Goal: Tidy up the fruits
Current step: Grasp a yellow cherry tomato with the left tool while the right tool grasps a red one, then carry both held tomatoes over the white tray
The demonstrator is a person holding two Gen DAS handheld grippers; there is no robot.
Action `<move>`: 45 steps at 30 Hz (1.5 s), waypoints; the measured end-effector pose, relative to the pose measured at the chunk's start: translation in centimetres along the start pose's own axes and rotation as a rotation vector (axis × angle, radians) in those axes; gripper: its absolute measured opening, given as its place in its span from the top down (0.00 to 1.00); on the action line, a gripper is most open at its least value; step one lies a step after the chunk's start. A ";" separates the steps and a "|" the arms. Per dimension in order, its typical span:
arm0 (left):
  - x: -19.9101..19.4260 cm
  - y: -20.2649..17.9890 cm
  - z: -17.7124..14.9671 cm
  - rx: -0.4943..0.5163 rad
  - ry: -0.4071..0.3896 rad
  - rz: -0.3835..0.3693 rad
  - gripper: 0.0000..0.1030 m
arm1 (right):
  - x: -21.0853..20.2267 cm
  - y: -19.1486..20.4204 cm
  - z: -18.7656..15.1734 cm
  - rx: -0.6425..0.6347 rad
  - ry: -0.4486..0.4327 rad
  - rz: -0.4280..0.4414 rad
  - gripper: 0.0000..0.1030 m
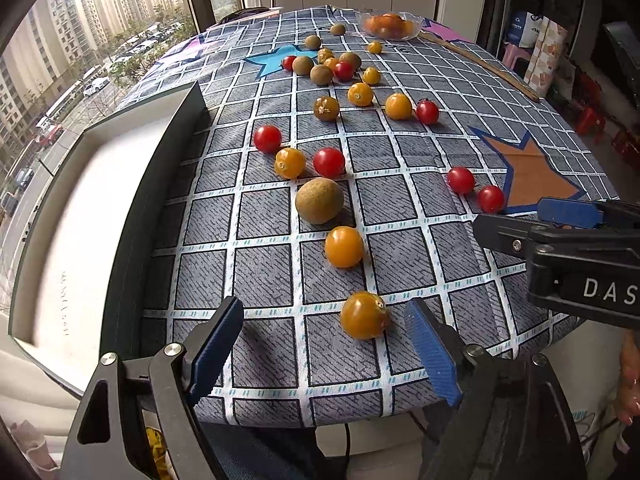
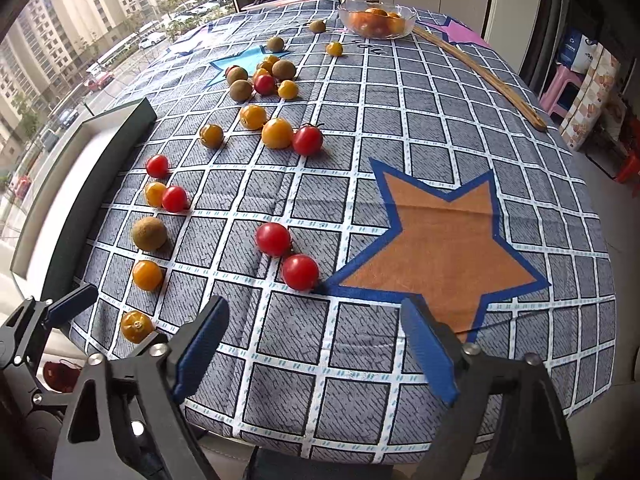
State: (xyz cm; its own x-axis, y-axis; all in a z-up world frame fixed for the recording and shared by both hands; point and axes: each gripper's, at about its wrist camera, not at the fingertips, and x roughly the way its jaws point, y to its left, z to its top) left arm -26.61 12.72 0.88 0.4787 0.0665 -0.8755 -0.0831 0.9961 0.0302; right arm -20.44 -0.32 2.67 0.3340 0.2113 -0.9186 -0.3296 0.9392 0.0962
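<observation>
Left of my left jaws lies a tray (image 1: pixel 132 216), dark-walled and white inside, on the bench (image 1: pixel 400 216). My left gripper (image 1: pixel 324 352) stands wide, holding nothing; a yellow tomato (image 1: pixel 364 315) sits on the cloth between the pads, nearer the right one, touching neither. Beyond it run an orange tomato (image 1: pixel 344 247), a brown fruit (image 1: pixel 319 201), then more red and yellow tomatoes. My right gripper (image 2: pixel 316 344) is also wide and empty, only bare cloth between the pads. Just ahead of it two red tomatoes (image 2: pixel 300 272) touch, at the orange star (image 2: pixel 440 248). Far ahead is a glass bowl (image 2: pixel 376 20) of fruit.
</observation>
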 end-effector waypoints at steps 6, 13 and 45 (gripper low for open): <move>-0.2 -0.4 0.0 -0.007 -0.001 -0.028 0.33 | 0.5 1.0 0.4 -0.039 -0.011 -0.021 0.38; -0.6 -0.2 0.0 -0.008 -0.013 -0.080 0.77 | 0.5 1.6 0.5 -0.065 -0.013 -0.004 0.81; -5.3 17.2 0.4 -0.238 -0.134 0.073 0.77 | -2.4 16.6 5.3 -0.250 -0.046 0.232 0.81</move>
State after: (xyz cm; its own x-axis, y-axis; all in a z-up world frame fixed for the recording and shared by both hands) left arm -30.18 29.57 6.23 0.5735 0.1605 -0.8033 -0.3173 0.9476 -0.0372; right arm -22.03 16.21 8.47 0.2625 0.4292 -0.8642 -0.6057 0.7705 0.1987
